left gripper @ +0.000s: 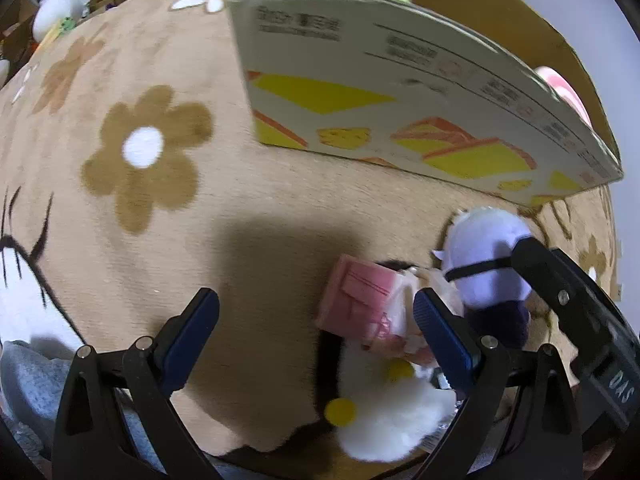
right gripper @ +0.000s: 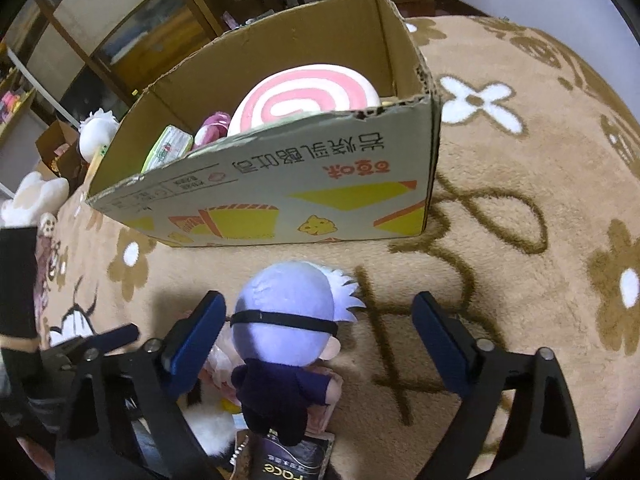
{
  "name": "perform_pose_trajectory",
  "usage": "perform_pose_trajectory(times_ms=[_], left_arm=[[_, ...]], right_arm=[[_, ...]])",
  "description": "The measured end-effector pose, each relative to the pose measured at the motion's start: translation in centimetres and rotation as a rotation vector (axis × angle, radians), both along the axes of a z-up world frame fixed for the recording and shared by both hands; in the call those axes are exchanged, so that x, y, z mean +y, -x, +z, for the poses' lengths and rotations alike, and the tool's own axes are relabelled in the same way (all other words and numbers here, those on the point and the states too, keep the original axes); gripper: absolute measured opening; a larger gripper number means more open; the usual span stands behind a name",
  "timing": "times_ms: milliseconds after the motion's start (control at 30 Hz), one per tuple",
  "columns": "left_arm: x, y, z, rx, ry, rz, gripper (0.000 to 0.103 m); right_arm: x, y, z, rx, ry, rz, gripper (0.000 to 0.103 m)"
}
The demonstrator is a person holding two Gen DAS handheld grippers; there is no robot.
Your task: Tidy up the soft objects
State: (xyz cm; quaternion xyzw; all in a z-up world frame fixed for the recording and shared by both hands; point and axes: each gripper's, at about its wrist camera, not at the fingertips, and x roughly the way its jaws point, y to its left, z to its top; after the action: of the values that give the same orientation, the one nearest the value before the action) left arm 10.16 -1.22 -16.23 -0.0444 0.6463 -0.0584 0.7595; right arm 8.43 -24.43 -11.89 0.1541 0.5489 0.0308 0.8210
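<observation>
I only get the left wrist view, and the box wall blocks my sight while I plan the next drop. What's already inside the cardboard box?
Observer: A pink-and-white swirl cushion fills much of the cardboard box, with a green packet beside it.
Operator: Has the right claw gripped the doll?
Observer: No. The right claw is open, and the blindfolded doll sits on the rug between its fingers, nearer one of them.

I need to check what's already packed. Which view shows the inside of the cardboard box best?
The right wrist view: it looks down into the open cardboard box, showing the pink swirl cushion inside. The left wrist view shows mostly the box's printed outer wall, with only a sliver of the cushion.
</observation>
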Motion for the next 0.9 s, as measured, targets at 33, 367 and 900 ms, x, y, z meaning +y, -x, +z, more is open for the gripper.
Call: perform_pose_trajectory(times_ms=[33,367,900], left_arm=[[-0.3,0.0,-0.1,-0.002,0.002,-0.015,0.097],[-1.9,-0.6,-1.3,0.021,-0.011,-0.074,0.097],[-2.4,-1.8,-2.5,0.003,-0.002,-0.061,0.097]], right_arm=[[-0.1,-0.1,-0.1,0.004,-0.011,0.000,0.093],[0.6,-1.2,-1.3,0.073,-0.075,0.036,0.078],[1.4,-1.5,-3.0,0.153,-0.151,0.050,0.063]])
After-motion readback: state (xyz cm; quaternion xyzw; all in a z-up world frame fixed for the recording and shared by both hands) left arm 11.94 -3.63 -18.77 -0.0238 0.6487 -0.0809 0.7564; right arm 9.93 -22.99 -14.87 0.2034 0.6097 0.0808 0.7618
